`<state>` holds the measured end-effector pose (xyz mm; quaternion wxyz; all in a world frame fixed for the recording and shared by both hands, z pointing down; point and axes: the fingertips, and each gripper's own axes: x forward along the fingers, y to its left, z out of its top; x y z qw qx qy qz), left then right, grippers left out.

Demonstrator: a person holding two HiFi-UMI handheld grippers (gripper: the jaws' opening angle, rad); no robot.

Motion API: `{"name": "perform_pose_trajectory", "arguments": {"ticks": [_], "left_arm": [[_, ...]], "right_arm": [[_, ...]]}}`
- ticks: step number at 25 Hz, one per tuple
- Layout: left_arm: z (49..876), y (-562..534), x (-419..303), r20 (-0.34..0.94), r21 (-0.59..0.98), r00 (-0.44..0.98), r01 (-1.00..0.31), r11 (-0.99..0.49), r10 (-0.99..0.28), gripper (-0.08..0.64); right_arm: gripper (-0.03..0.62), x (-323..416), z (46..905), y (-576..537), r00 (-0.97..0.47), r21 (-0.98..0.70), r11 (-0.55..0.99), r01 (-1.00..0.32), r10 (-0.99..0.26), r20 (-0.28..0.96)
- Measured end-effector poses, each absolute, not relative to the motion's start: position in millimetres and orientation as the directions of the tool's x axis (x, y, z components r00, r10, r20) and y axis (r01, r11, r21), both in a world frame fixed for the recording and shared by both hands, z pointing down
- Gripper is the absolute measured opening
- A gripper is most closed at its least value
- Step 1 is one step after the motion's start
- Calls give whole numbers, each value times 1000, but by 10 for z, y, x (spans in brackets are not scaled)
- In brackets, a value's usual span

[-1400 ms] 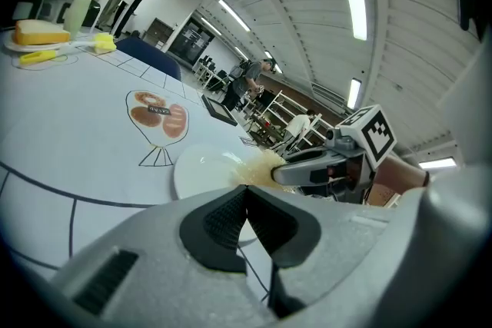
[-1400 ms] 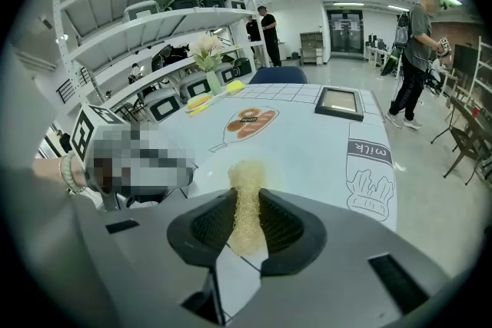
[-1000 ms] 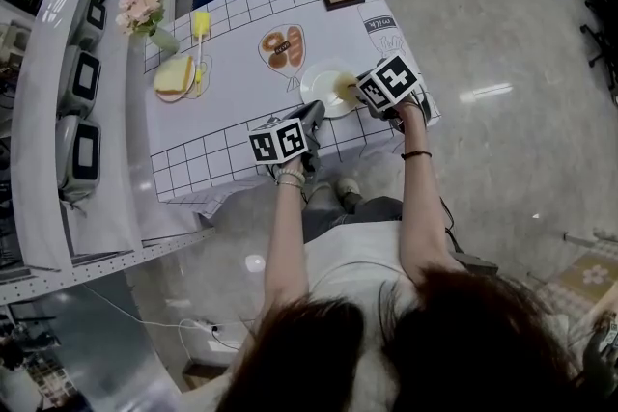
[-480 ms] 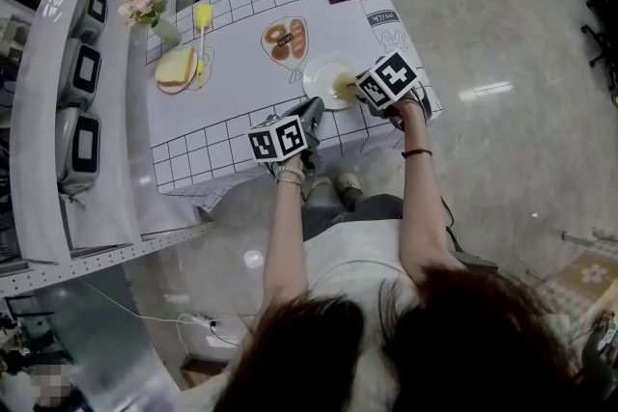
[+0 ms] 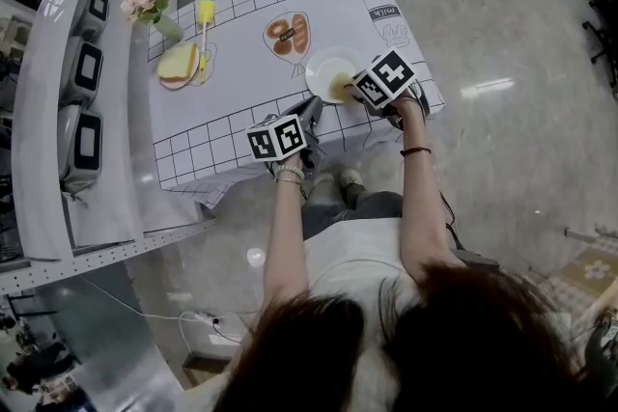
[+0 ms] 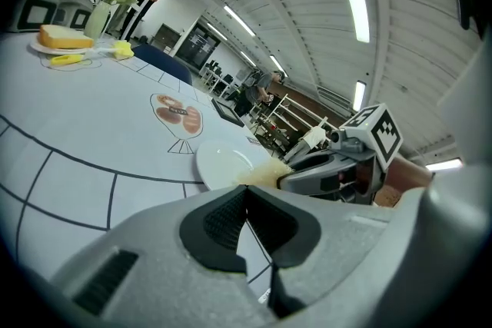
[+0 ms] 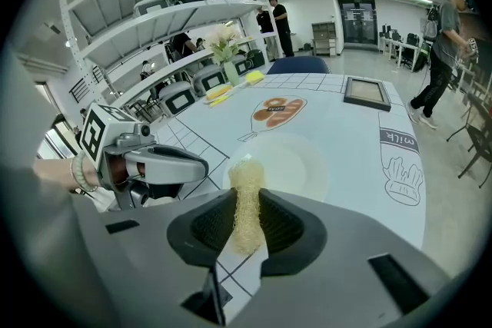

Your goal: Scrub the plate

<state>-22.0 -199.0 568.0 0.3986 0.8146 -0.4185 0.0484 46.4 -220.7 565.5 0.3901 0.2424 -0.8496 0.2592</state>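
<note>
We see plate [image 5: 328, 65] near bench [image 5: 222, 116] front edge: glossy, stiff, breakable, likely slippery. Right tongs [image 7: 246, 230] clenched on soft fibrous scrubber [image 7: 246, 180], tip at plate rim. Left tongs [image 6: 244, 223] pressed together, empty; we'd brace rim.

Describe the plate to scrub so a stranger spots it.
On the grid-printed tablecloth, find the near edge by the right gripper. The plate lies there, beside the printed bread drawing. Unlike the far plate holding a yellow slab, it is plain white.

"milk" label [image 7: 397, 140] (seemingly printed) on tablecloth [image 7: 323, 119]
</note>
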Motion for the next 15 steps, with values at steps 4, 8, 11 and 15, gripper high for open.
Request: {"name": "perform_pose_trajectory", "arguments": {"ticks": [4, 8, 11, 15], "left_arm": [[5683, -1962, -239, 411, 611, 643, -720, -328, -646, 11], [5681, -1962, -280, 408, 614, 640, -720, -323, -652, 11], [5673, -1952, -306, 406, 617, 636, -721, -317, -656, 11], [5692, -1953, -353, 407, 616, 630, -724, -310, -661, 11]], "right_arm": [[80, 410, 5655, -2169, -587, -259, 754, -603, -200, 784], [80, 347, 5655, -2150, -596, -268, 762, -589, -186, 781], [80, 301, 5655, -2133, -600, -273, 768, -580, -176, 780], [80, 255, 5664, -2120, -609, -281, 772, -570, -168, 775]]}}
